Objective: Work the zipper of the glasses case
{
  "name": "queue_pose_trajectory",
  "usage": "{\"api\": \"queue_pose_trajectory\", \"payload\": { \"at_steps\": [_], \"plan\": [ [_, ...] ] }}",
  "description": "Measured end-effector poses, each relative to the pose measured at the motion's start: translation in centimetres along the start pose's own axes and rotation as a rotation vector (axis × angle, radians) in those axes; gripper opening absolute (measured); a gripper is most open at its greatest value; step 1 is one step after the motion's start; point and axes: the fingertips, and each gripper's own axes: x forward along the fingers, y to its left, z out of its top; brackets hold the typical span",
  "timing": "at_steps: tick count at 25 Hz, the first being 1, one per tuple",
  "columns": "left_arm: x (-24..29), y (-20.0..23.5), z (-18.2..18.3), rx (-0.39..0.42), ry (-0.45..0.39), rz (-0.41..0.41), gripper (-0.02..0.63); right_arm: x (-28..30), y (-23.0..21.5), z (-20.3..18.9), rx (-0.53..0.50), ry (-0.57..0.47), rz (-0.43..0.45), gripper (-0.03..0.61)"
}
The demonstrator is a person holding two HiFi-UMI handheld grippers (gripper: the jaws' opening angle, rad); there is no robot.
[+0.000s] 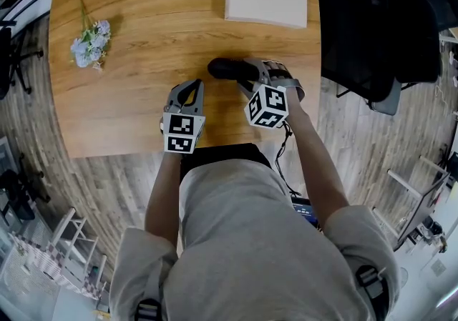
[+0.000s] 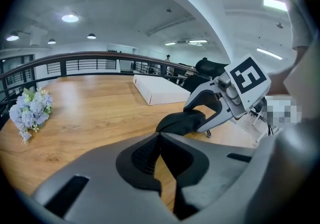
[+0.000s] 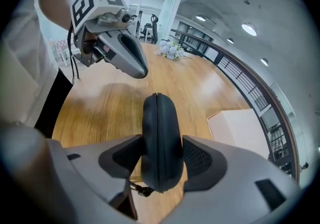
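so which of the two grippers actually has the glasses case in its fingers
The right gripper: the black glasses case is clamped on edge between its fingers. The left gripper is shut on nothing.

No legible text, brand, number or sign found. The only printed marks are black-and-white square patterns on the marker cube (image 1: 182, 134) of the left gripper (image 1: 190, 88) and the marker cube (image 1: 268, 106) of the right gripper (image 1: 247, 73). The patterns hold no letters or figures.
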Motion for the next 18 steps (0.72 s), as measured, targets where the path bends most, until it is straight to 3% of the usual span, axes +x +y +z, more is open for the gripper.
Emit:
{"api": "queue_pose_trajectory", "payload": {
  "at_steps": [11,18],
  "plan": [
    [-0.3,0.3,2.1,0.287,0.053,-0.057,0.025,-1.6,-0.3,0.9,-0.058,-0.041,-0.027,0.261],
    [-1.3,-0.3,4.6,0.415,0.056,-0.083,0.023,-3.6,-0.8,2.4,-0.084,-0.096,-0.075,0.258]
  ]
}}
